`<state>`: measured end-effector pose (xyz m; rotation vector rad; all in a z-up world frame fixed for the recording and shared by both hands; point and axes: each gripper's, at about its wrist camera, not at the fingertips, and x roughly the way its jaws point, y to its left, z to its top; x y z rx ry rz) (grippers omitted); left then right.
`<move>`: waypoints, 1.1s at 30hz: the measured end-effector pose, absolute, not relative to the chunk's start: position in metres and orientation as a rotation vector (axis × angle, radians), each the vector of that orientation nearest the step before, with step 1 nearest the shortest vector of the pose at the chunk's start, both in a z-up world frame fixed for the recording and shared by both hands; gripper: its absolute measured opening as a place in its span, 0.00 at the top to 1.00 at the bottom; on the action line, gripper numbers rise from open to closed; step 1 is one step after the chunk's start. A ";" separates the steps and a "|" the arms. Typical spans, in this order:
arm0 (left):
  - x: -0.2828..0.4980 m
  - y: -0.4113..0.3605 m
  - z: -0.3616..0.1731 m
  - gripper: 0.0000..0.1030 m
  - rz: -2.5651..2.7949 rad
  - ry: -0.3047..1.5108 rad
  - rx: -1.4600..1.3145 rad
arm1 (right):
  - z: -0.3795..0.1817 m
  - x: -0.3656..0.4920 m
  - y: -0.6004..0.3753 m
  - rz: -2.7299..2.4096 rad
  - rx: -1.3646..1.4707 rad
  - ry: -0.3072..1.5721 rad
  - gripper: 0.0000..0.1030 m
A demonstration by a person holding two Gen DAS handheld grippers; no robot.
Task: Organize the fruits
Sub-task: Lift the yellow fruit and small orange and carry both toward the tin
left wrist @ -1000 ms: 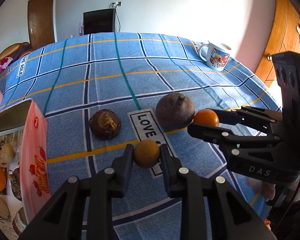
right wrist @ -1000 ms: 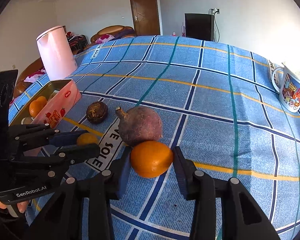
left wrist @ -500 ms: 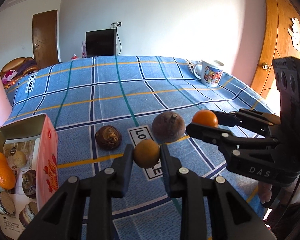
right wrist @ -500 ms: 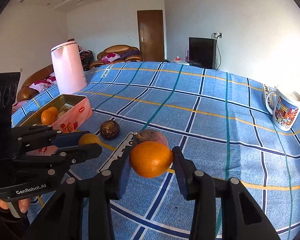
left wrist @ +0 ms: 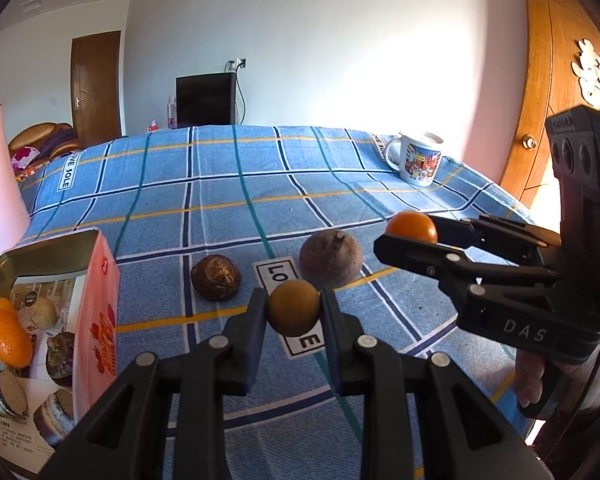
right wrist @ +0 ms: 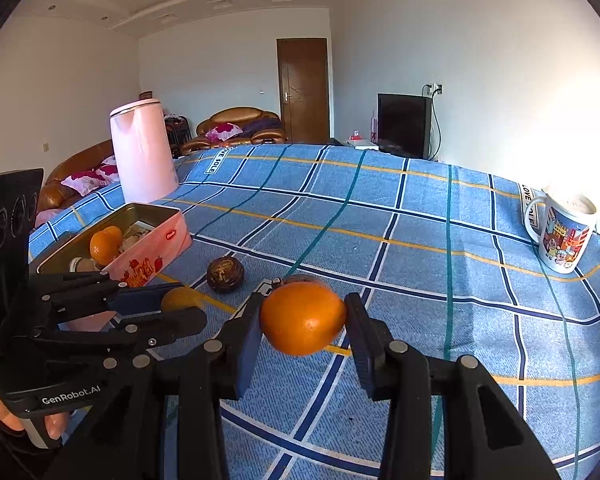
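My left gripper (left wrist: 293, 312) is shut on a small tan-brown round fruit (left wrist: 293, 307), held above the blue checked cloth; it also shows in the right wrist view (right wrist: 178, 300). My right gripper (right wrist: 303, 320) is shut on an orange (right wrist: 303, 318), also raised; it shows in the left wrist view (left wrist: 412, 227). A large purple-brown fruit with a stem (left wrist: 330, 257) and a dark wrinkled fruit (left wrist: 216, 283) lie on the cloth between the grippers and the pink tin (left wrist: 100, 300). The open tin holds an orange (left wrist: 8, 336) and biscuits.
A pink kettle (right wrist: 144, 152) stands at the table's far left behind the tin (right wrist: 152, 248). A printed mug (right wrist: 562, 232) stands at the far right edge. A wooden door (left wrist: 548, 100) is beyond the table at right.
Both grippers have risen with their fruits, so the table looks lower and more of the room shows. The fruits on the cloth have not moved.
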<state>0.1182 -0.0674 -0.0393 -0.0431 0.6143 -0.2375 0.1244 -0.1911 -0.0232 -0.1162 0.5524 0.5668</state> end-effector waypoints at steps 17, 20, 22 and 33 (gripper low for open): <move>0.095 -0.067 -0.018 0.73 -0.173 0.440 0.002 | -0.013 0.106 -0.200 0.565 -0.097 0.432 0.59; 0.092 -0.068 -0.016 0.73 -0.161 0.410 0.017 | -0.011 0.102 -0.202 0.562 -0.093 0.406 0.59; 0.090 -0.069 -0.014 0.73 -0.152 0.395 0.030 | -0.010 0.099 -0.203 0.560 -0.093 0.388 0.59; 0.083 -0.064 -0.009 0.73 -0.117 0.347 0.050 | -0.005 0.087 -0.204 0.525 -0.112 0.312 0.59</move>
